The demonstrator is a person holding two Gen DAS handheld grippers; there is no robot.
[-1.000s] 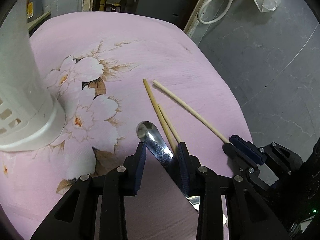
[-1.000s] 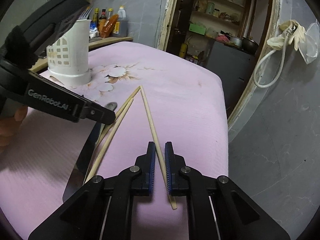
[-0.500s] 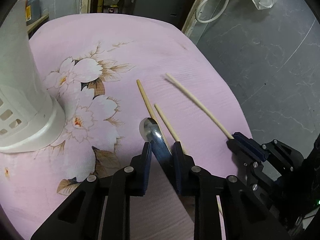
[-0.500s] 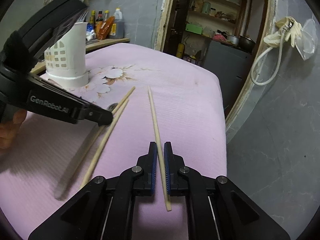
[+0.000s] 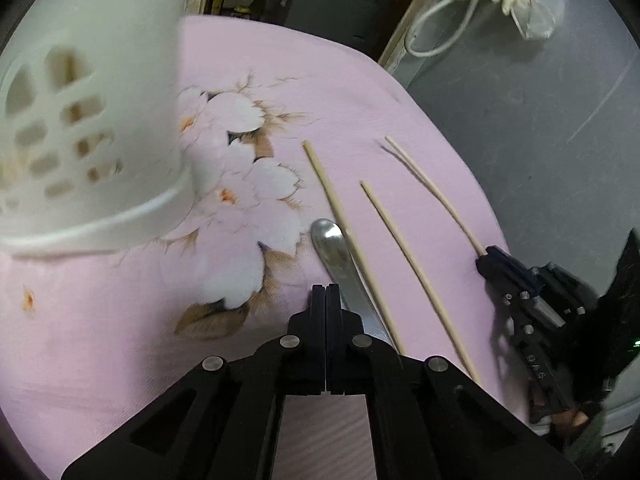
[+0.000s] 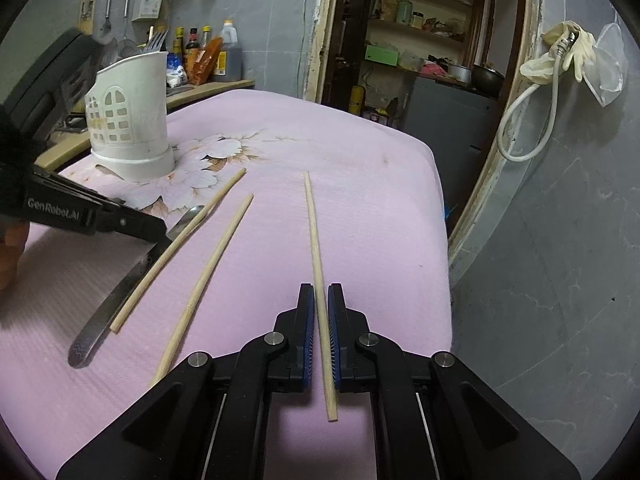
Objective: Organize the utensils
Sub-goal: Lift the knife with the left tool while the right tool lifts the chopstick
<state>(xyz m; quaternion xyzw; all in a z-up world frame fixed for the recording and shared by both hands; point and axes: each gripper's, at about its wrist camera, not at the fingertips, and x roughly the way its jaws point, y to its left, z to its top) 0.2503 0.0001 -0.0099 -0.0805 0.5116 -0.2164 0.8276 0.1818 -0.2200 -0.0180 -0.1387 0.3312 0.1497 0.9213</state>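
My left gripper (image 5: 326, 294) is shut with its pads touching; the metal spoon (image 5: 340, 264) lies on the cloth just right of its tips, not held. In the right wrist view the left gripper's tip (image 6: 158, 234) rests at the spoon (image 6: 120, 292). My right gripper (image 6: 319, 300) is shut on a chopstick (image 6: 314, 232), also in the left wrist view (image 5: 436, 196). Two more chopsticks (image 6: 180, 244) (image 6: 212, 272) lie on the pink cloth. The white utensil holder (image 6: 132, 116) stands at the back left and holds a fork (image 6: 158, 42).
The pink flowered cloth (image 6: 360, 184) covers the table, whose right edge drops to a grey floor (image 6: 540, 300). A wooden counter with bottles (image 6: 208, 60) stands behind the holder. A hose and gloves (image 6: 560, 56) hang on the right wall.
My left gripper has closed fully, and the spoon now lies beside its tips instead of between them. The holder looms larger at left. My right gripper has swung its chopstick away from the other two.
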